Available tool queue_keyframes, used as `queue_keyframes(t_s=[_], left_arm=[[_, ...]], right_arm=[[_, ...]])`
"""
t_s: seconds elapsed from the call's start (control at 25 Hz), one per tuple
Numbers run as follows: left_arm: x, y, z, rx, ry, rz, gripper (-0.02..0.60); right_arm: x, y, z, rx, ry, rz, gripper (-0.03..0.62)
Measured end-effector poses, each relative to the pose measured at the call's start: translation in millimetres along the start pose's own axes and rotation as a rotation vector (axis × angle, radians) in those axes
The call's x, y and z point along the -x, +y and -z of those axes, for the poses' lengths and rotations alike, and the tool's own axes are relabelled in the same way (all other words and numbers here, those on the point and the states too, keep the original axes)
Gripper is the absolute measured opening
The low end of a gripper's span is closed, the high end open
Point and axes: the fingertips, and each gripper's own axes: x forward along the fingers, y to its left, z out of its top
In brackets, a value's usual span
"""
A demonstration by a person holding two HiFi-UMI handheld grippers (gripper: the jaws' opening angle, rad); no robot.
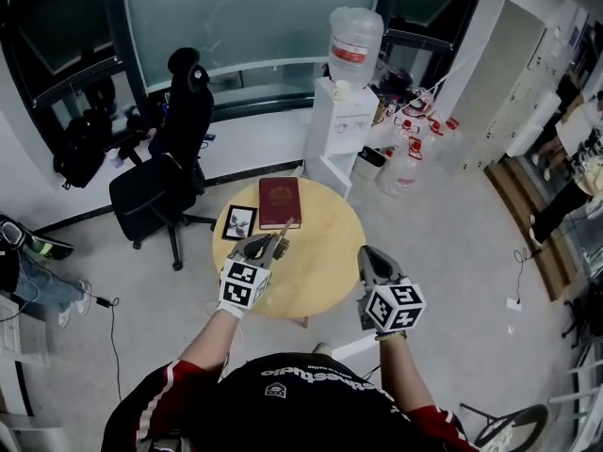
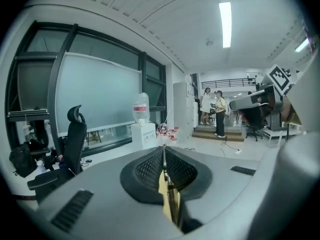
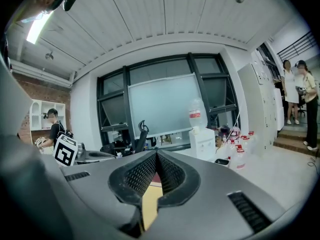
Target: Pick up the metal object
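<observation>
**Left gripper [image 1: 269, 243] clamping the metal object [image 1: 284, 228] over the table [image 1: 325, 252]**

The left gripper's jaws are pressing together on a thin metal object [image 2: 169, 194] – seen edge-on in the left gripper view, it is running up between the ribbed pads [image 2: 147, 169]. In the head view its tip is poking out past the jaws and pointing toward the red book [image 1: 280, 201], which is lying beside a picture frame [image 1: 239, 221] on the round wooden table. The right gripper [image 1: 368, 252] is hovering at the table's right edge – its jaws are closed with nothing between them.
</observation>
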Motion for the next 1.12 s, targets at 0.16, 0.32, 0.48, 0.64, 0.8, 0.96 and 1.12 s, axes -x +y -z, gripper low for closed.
queue_keyframes(t_s=[0.16,0.32,0.48,0.64,0.8,0.96,1.12], left_arm=[[34.6,10.0,-12.1,0.001,-0.029,0.021,0.021],[64.6,14.7,-23.6,0.036,-0.07,0.033,0.021],[87.1,23.3,-36.6,0.077,-0.13,0.02,0.021],[106.8,29.8,-42.9,0.101,-0.178,0.001,0.021],[122.5,31.3,-44.0,0.075,-0.188,-0.008,0.021],[134.1,32.9,-43.5,0.079,-0.193,-0.004,0.021],[140.9,36.0,-48.0,0.075,-0.199,-0.009,0.021]], right_arm=[[6.8,19.0,-7.6,-0.036,-0.031,0.005,0.026],[21.6,33.5,-12.2,-0.012,-0.055,0.025,0.026],[31.5,44.0,-14.2,0.027,-0.076,0.048,0.026],[38.5,57.8,-18.4,0.067,-0.084,0.048,0.026],[47.2,66.1,-23.0,0.08,-0.098,0.05,0.026],[47.6,74.8,-23.1,0.062,-0.121,0.064,0.026],[44.2,89.5,-20.8,0.081,-0.119,0.06,0.026]])
